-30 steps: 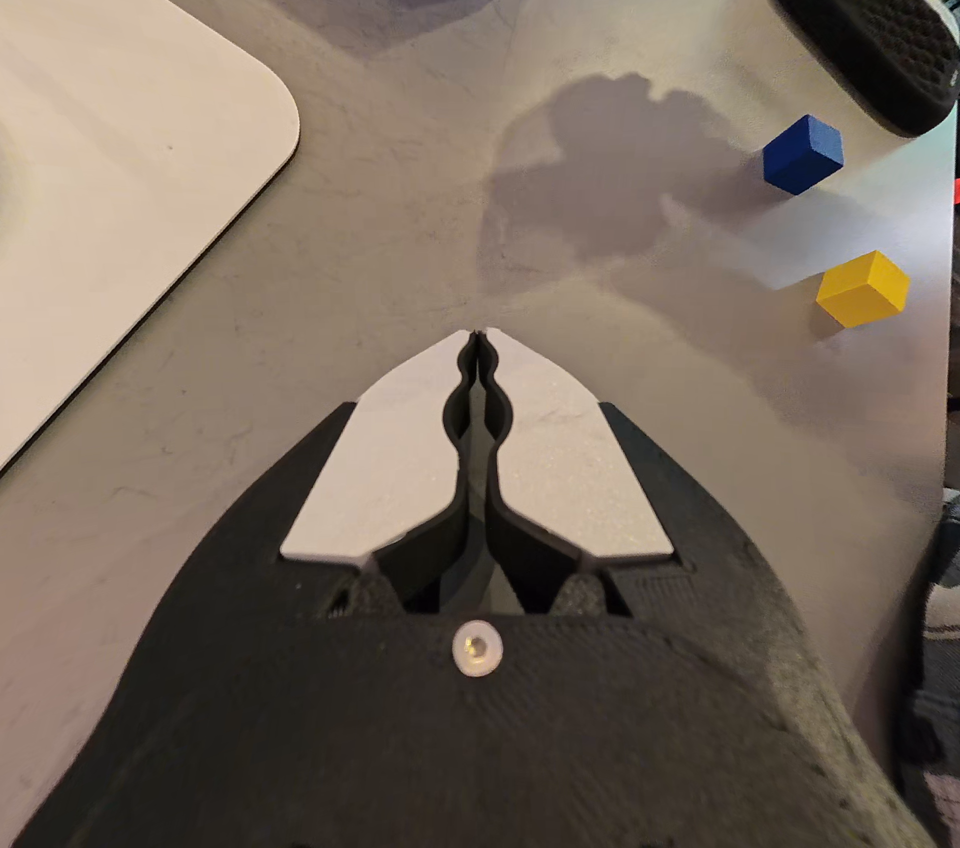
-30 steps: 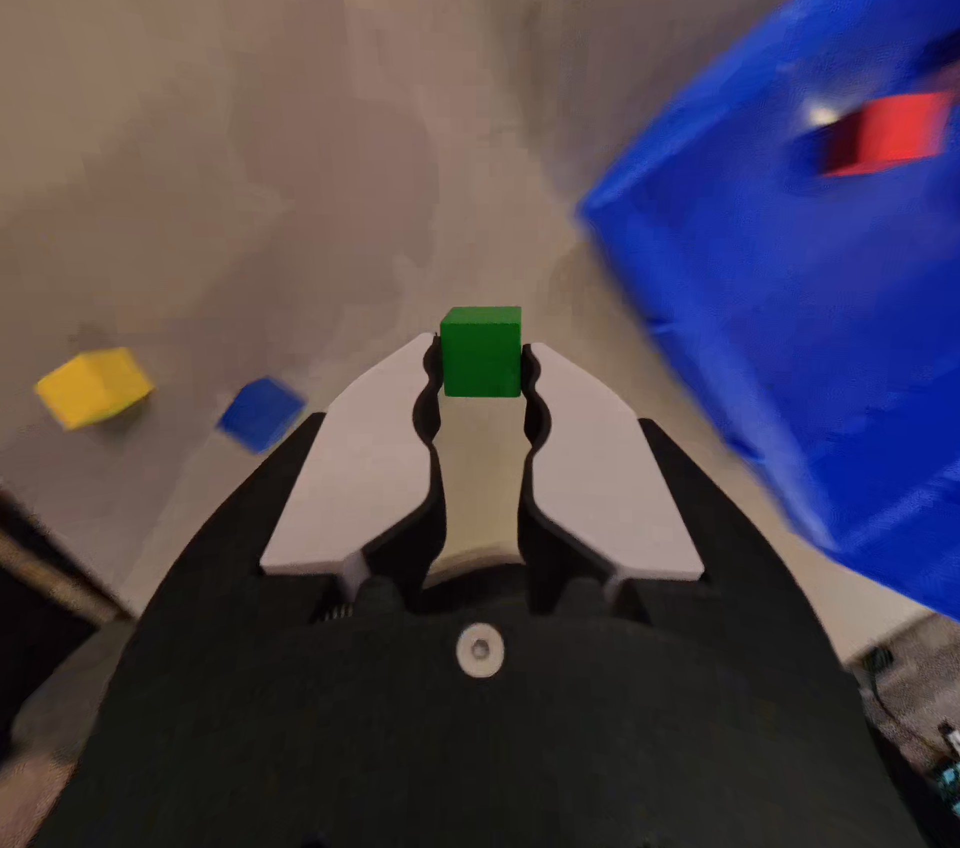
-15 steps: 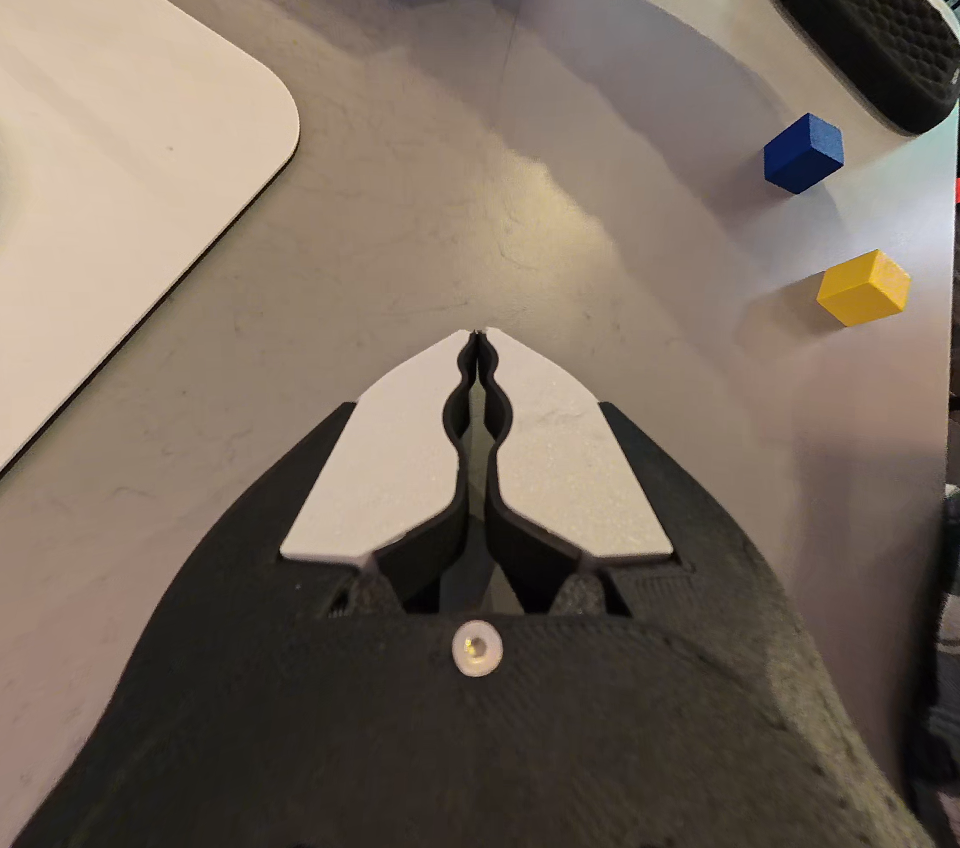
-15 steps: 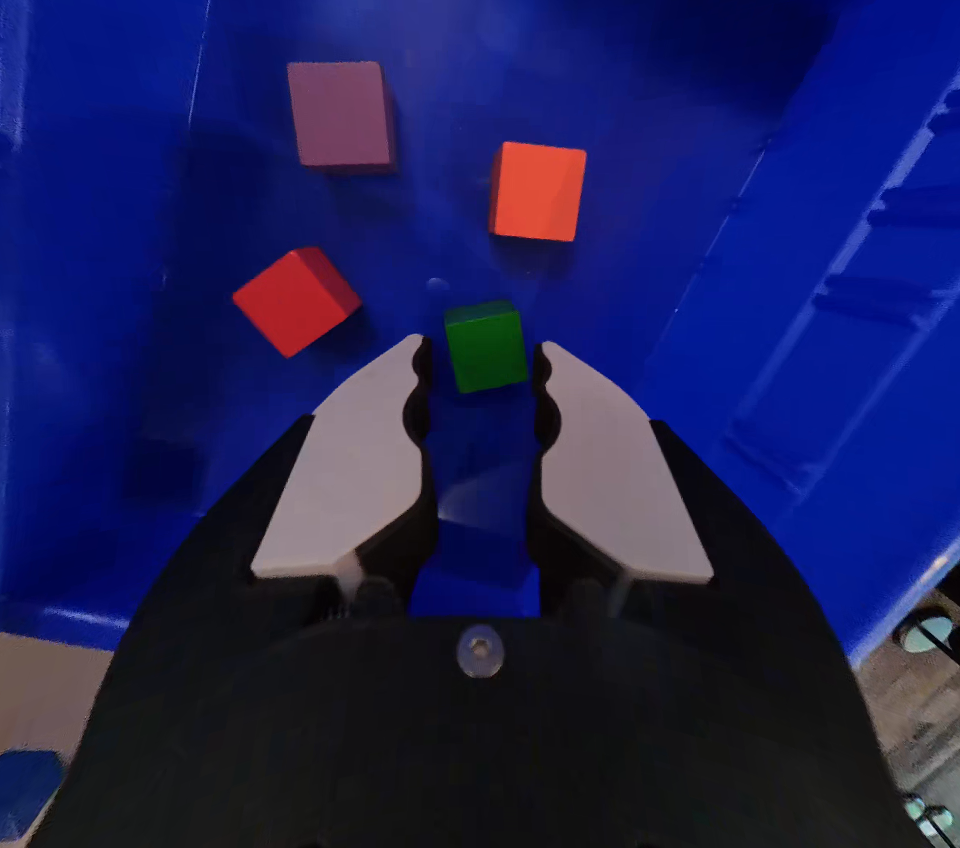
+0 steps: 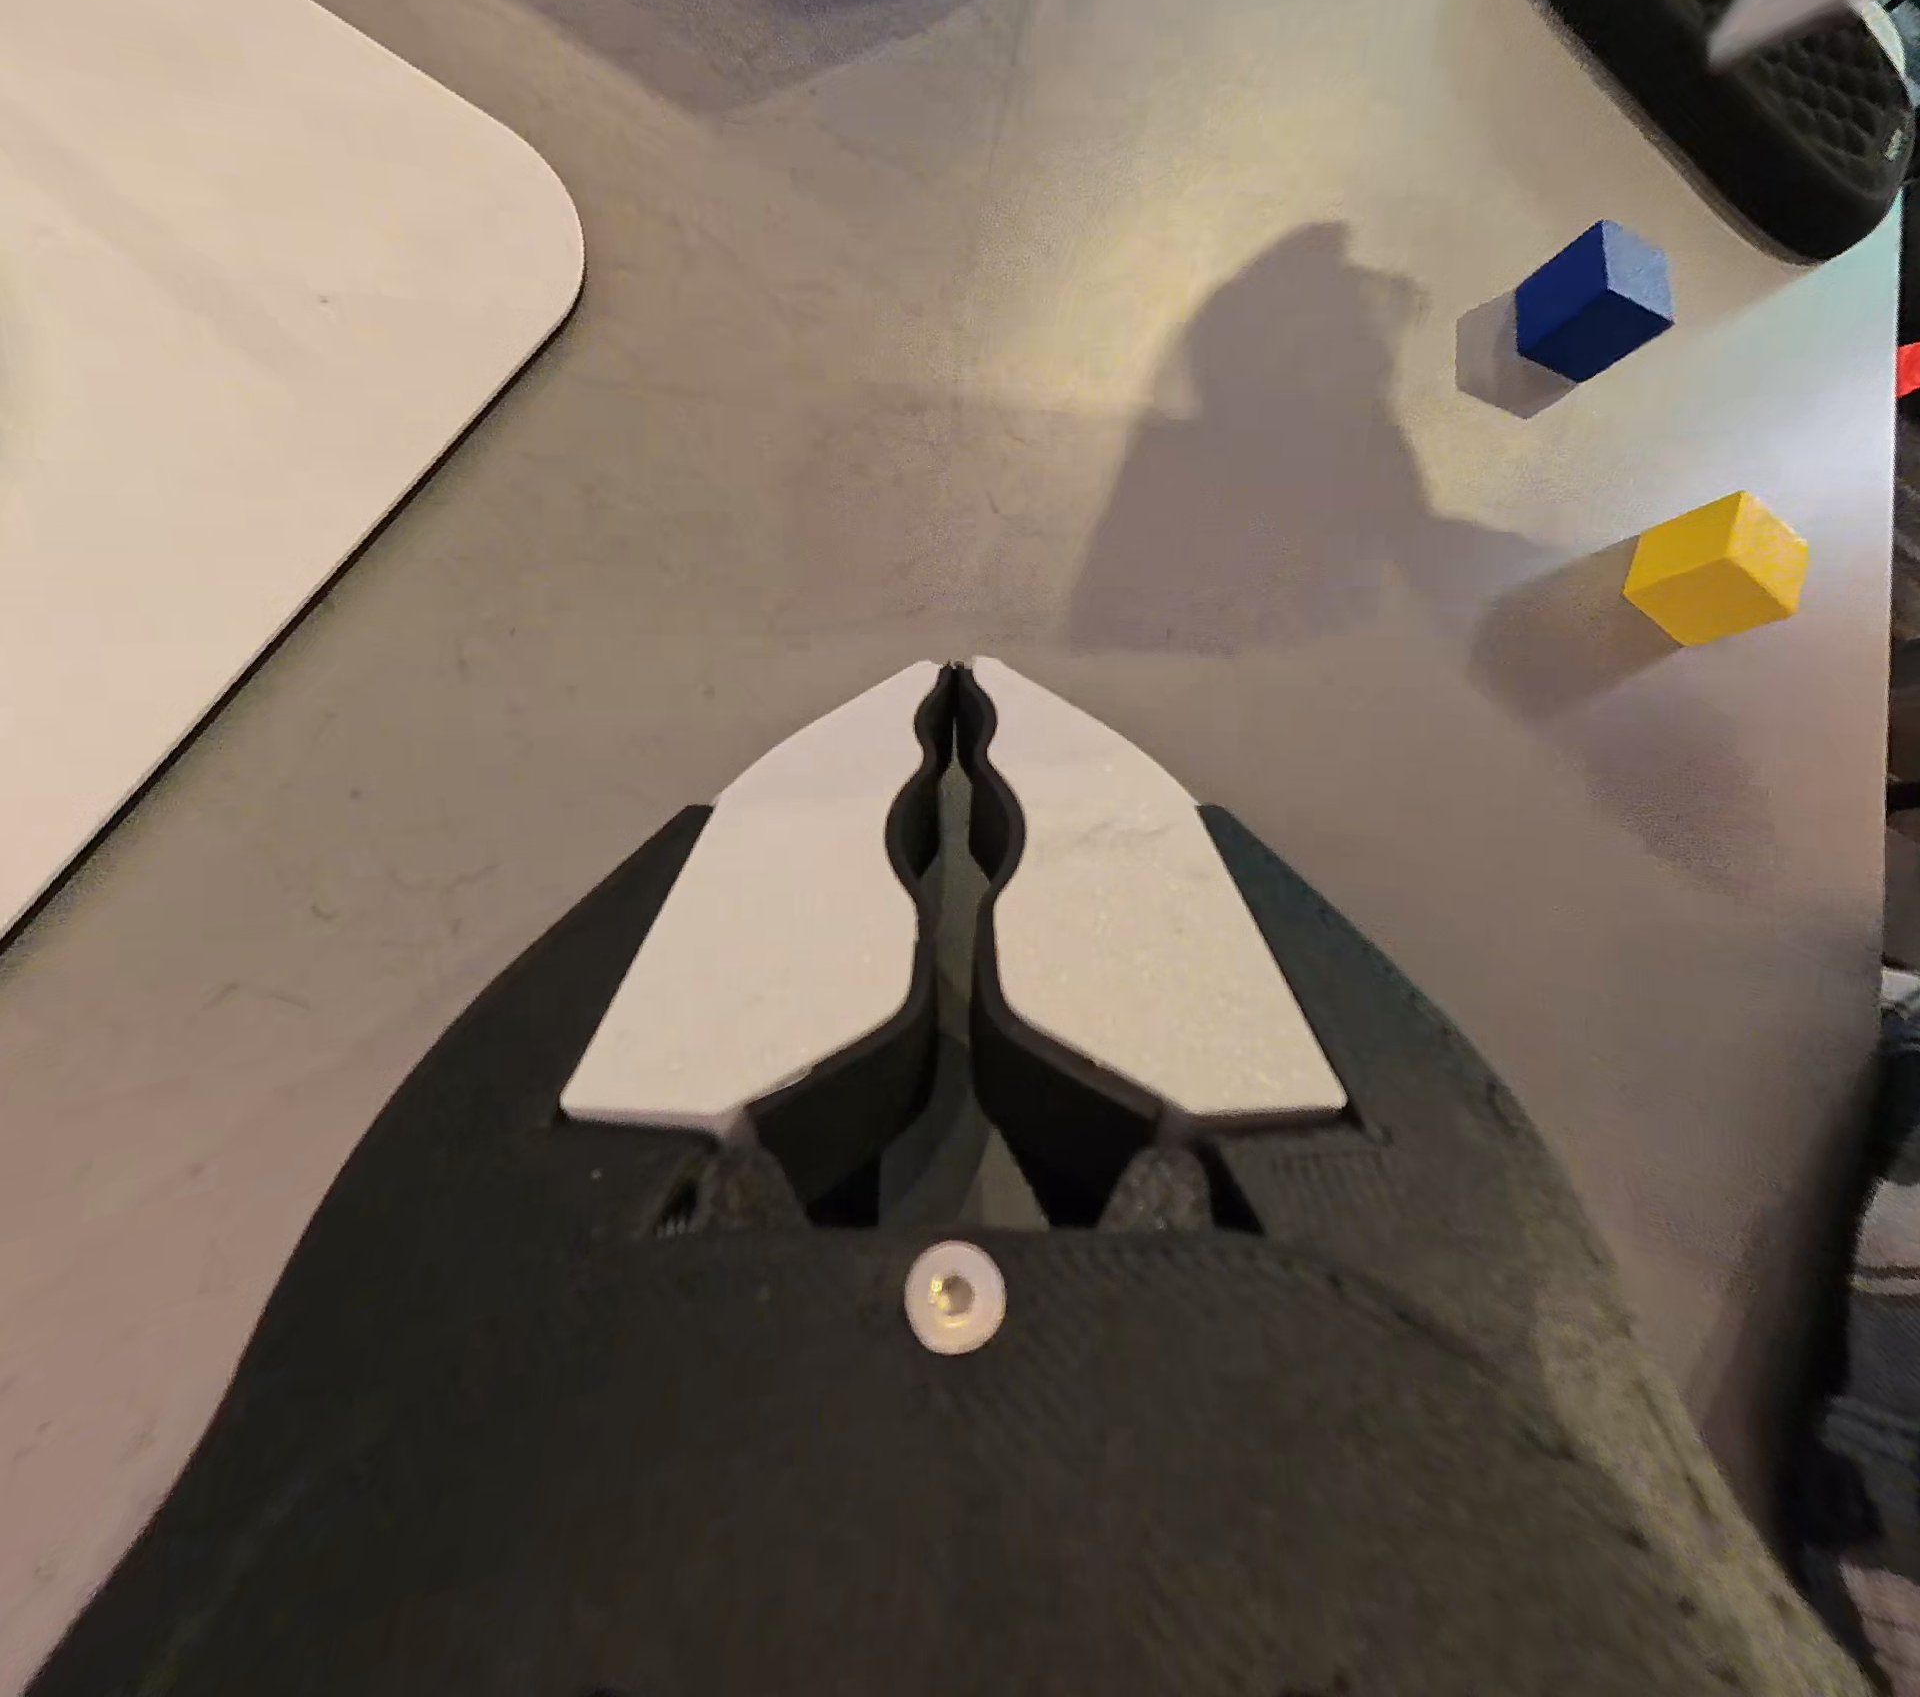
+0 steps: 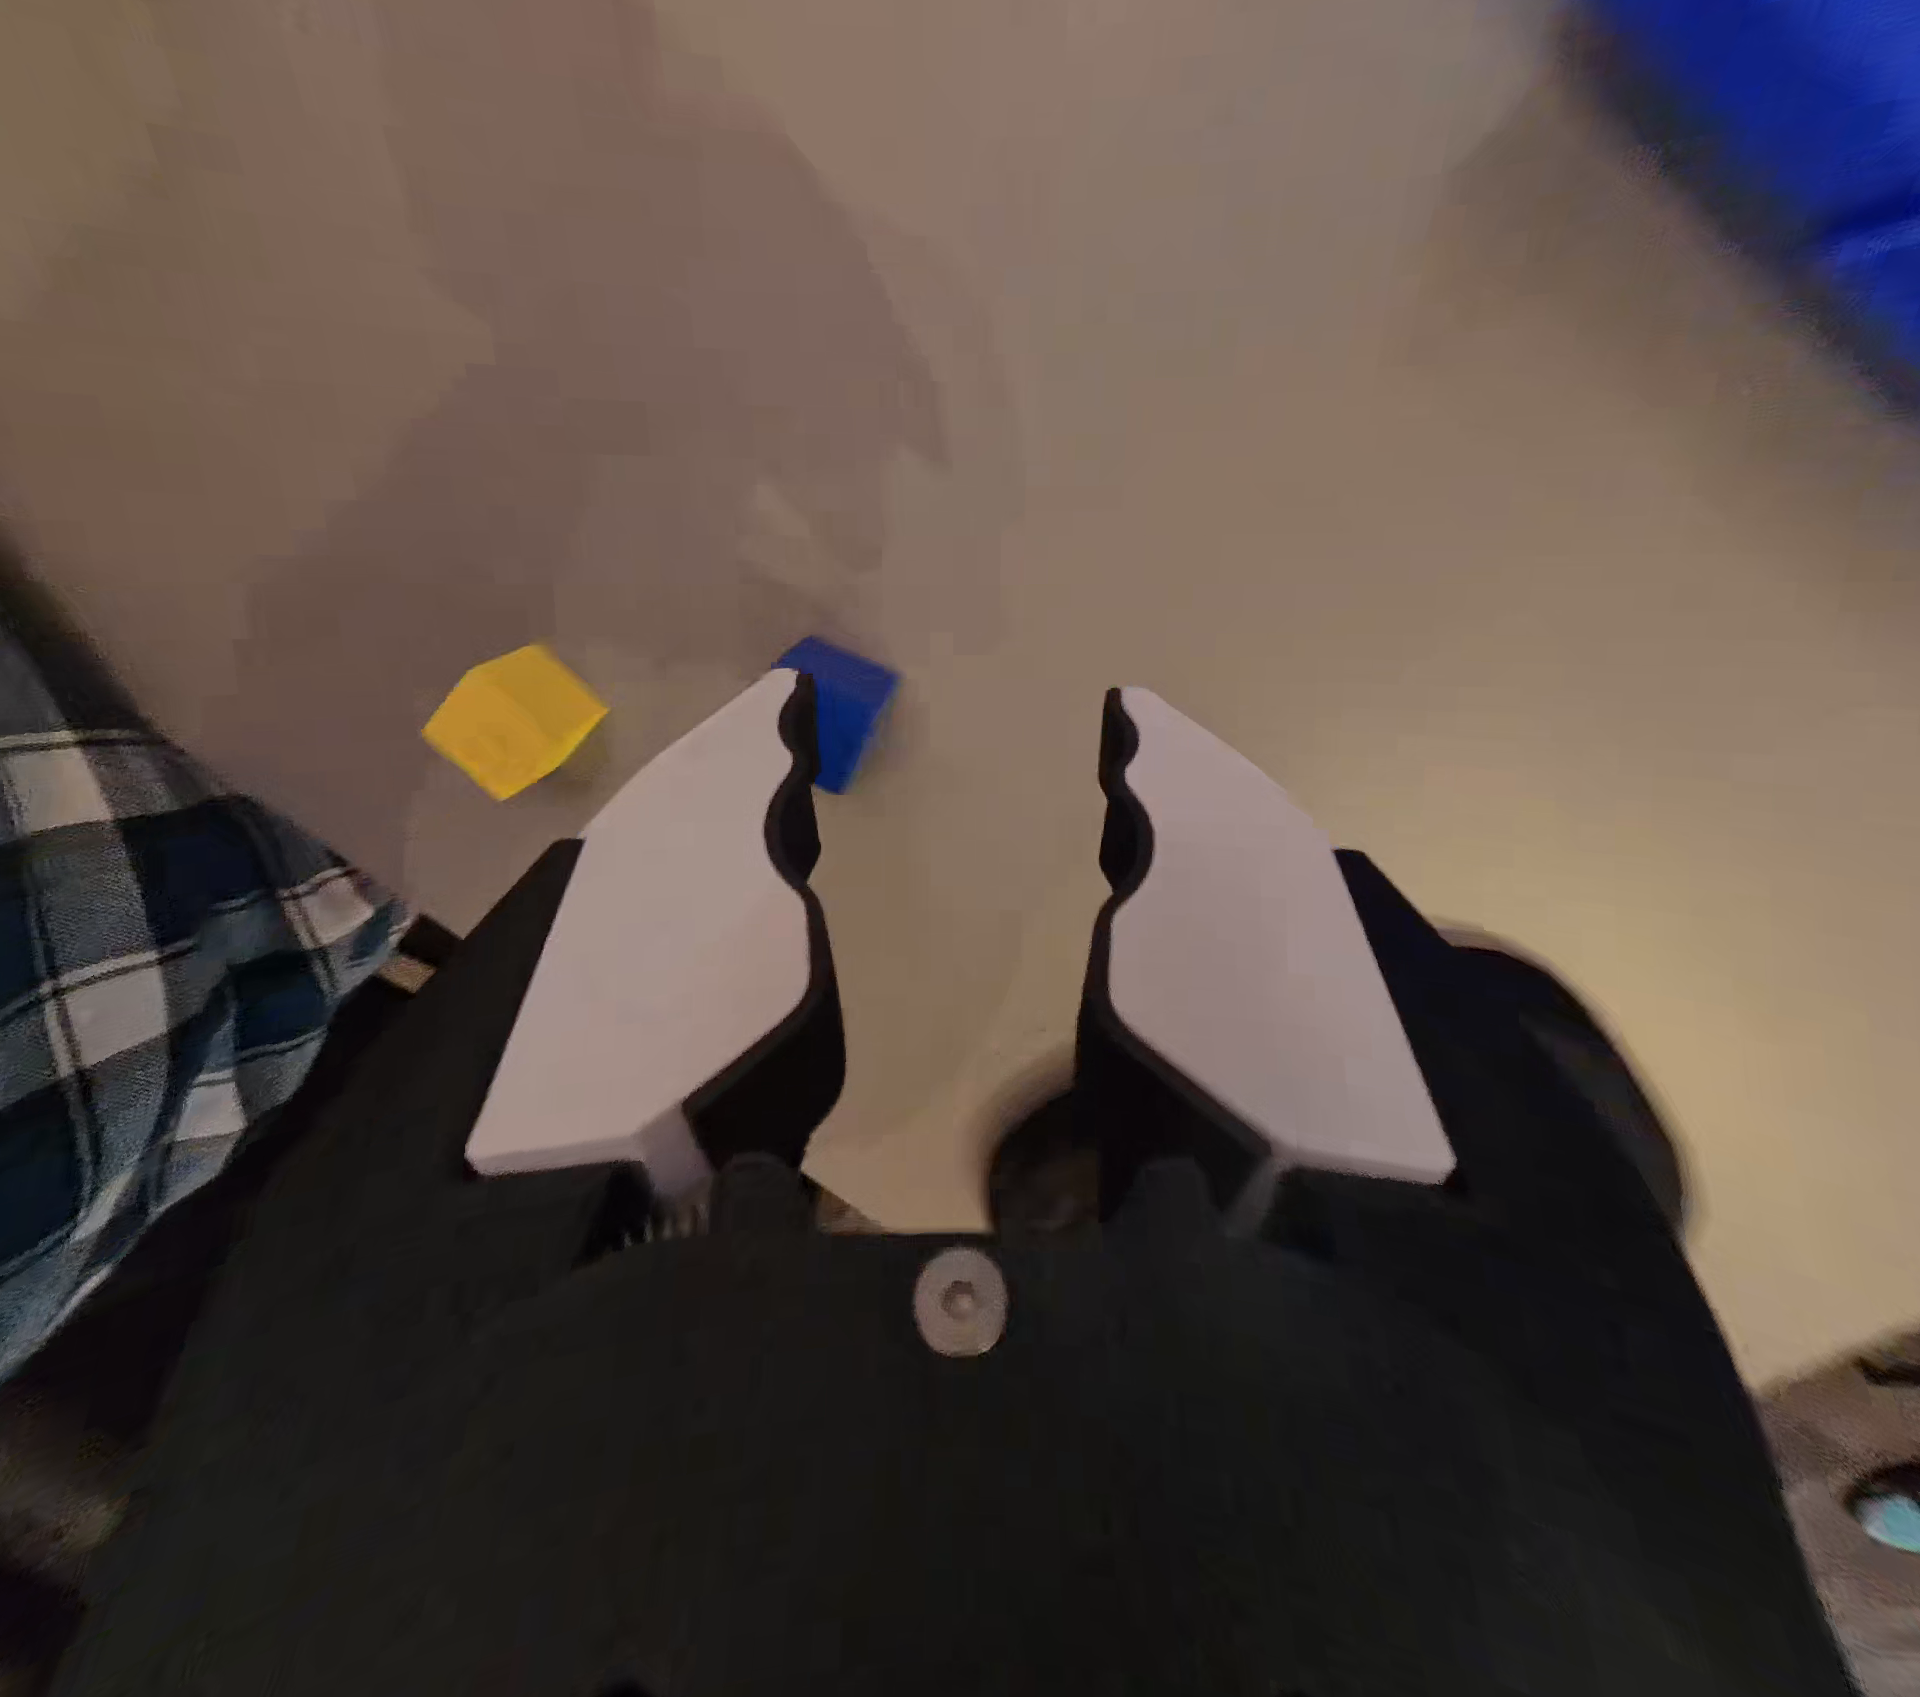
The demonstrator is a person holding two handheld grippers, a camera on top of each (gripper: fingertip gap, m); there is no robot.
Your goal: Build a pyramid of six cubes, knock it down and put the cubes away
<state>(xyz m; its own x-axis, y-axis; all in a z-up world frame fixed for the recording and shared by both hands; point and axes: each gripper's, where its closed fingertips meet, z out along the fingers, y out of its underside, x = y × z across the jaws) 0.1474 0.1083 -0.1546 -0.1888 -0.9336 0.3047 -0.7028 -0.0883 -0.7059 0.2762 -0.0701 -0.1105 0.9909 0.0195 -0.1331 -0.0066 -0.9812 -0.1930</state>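
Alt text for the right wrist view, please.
The right gripper is open and empty above a grey table, with a blue cube and a yellow cube lying just beyond its left fingertip. A blurred blue bin fills the upper right corner.

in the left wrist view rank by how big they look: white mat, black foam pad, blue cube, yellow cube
1. white mat, cut off by the frame
2. black foam pad
3. blue cube and yellow cube: look alike; the yellow seems slightly larger, but it lies nearer the camera, so unranked.
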